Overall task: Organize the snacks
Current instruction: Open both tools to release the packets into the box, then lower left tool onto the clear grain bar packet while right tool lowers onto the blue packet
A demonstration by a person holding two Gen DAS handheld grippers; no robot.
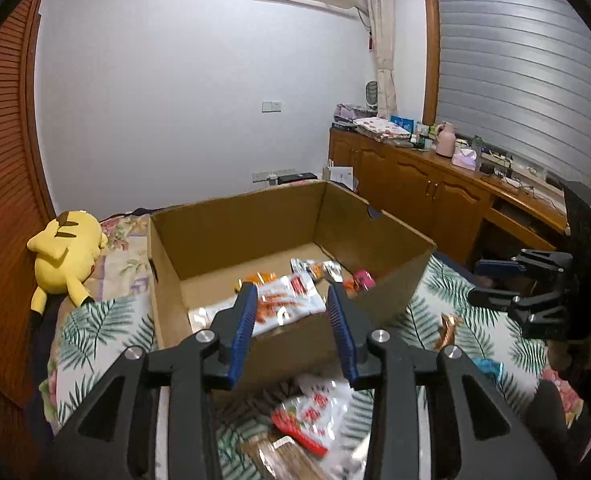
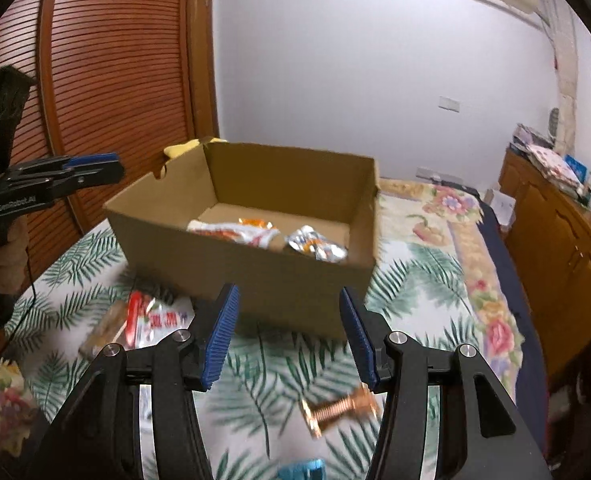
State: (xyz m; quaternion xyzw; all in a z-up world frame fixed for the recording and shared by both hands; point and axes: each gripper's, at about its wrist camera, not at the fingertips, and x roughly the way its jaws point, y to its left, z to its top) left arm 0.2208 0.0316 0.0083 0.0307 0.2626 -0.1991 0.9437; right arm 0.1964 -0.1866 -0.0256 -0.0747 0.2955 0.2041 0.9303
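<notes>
A matt brown cardboard box held glossy foil snack packets on a leaf-print cloth bedspread; ribbed blue pads lined the black plastic fingers.

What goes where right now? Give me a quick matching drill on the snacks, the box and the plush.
Things:
1. brown cardboard box
2. gold-wrapped snack
3. white-and-orange snack packet
4. yellow plush toy

Places:
A. inside the box
B. on the leaf-print bedspread, before the right gripper
C. beside the wooden louvred door
D. mid-bed, open-topped

Pairs: 1-D, 2-B, 3-A, 4-C
</notes>
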